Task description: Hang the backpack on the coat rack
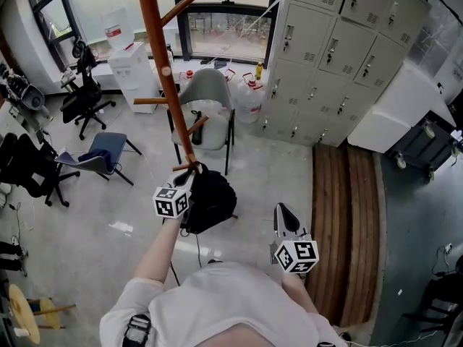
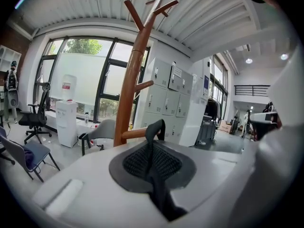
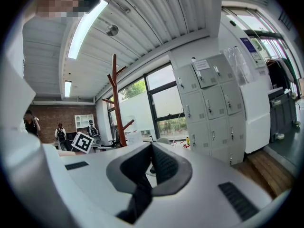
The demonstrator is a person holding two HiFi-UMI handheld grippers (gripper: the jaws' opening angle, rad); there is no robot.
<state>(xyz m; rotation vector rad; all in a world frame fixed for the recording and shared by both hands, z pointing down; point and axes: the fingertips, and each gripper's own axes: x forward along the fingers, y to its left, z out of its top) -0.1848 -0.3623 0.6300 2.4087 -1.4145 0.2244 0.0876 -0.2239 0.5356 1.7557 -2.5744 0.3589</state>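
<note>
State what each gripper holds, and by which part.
Left gripper: the backpack, pinched by its black top loop. Right gripper: nothing.

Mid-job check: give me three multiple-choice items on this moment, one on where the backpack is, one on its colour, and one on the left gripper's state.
1. Where is the backpack?
A. by a low peg of the coat rack
B. on the grey chair
C. on top of the lockers

2. What colour is the backpack?
A. red
B. black
C. white

3. The left gripper is:
A. open
B. shut on the strap
C. shut, empty

Answers:
1 A: the head view shows it beside the rack's pole.
2 B: it is black all over.
3 B: the left gripper view shows the jaws pinching the strap.
</note>
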